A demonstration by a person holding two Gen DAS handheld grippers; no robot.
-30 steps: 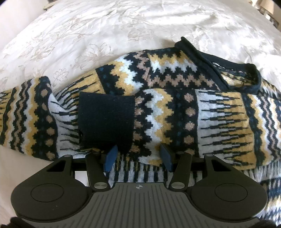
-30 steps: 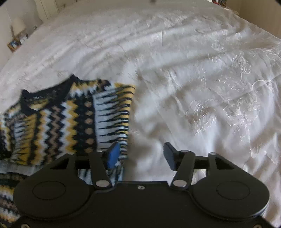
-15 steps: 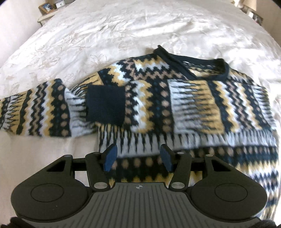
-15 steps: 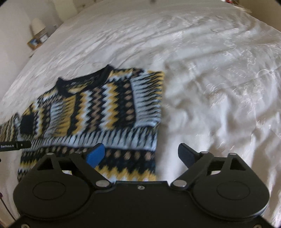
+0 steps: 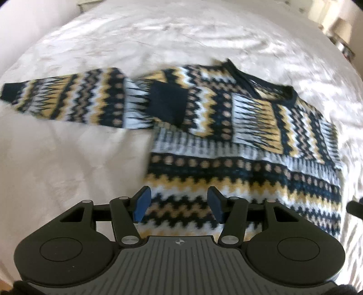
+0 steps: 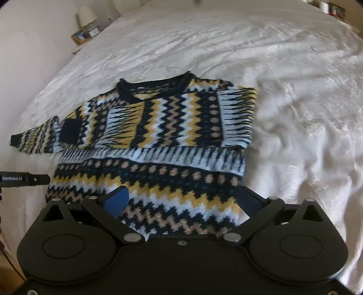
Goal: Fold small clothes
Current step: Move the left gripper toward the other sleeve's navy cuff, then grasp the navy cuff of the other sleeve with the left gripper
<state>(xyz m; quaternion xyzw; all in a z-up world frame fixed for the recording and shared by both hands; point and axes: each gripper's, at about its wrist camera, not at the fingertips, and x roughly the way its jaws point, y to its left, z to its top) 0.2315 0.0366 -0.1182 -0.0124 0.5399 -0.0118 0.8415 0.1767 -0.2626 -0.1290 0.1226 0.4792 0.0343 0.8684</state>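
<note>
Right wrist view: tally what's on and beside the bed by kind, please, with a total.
Patterned sweater: 1
Bedspread: 1
Grippers, right gripper and left gripper: 2
Lamp: 1
Picture frames: 2
Total: 7

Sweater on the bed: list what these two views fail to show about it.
- Sweater hem: right wrist view, hidden behind the right gripper body.
- Same hem: left wrist view, behind the left gripper.
- Knit detail: left wrist view, smeared by motion blur.
- Framed picture by the bed: right wrist view, too small to read.
</note>
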